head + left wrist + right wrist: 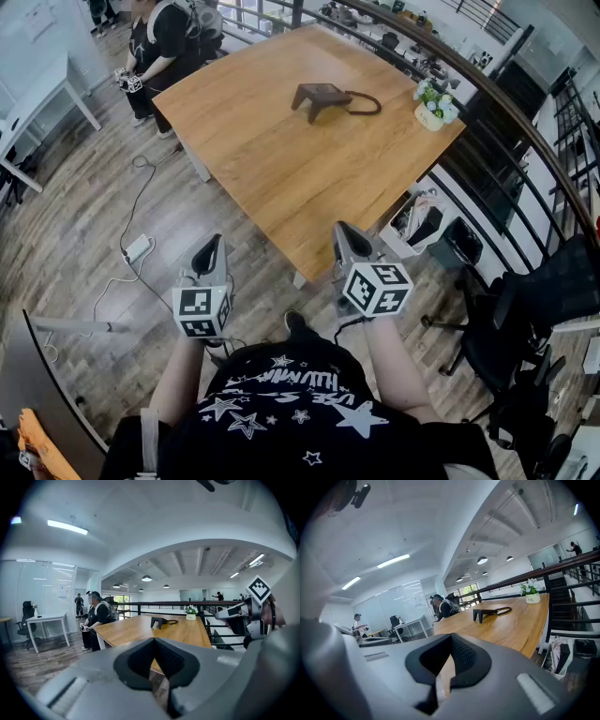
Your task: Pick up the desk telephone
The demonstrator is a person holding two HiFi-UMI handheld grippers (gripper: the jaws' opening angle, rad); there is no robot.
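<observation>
Grey left tongs (213, 246) closed, empty | right tongs (343, 232) closed, empty | both tilted slightly down before table (281, 187)

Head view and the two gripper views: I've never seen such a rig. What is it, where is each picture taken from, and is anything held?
No robot: a person holds a two-jaw gripper in each hand. The head view comes from a camera on their head looking steeply down, showing the left gripper and right gripper before their body. The other two pictures come from cameras riding on each gripper, looking along its jaws. Both grippers are shut and hold nothing. Ahead stands a wooden table with the dark desk telephone and its looped cord on the far part, and a small potted plant near its right corner. Another person stands at its far left side.
</observation>
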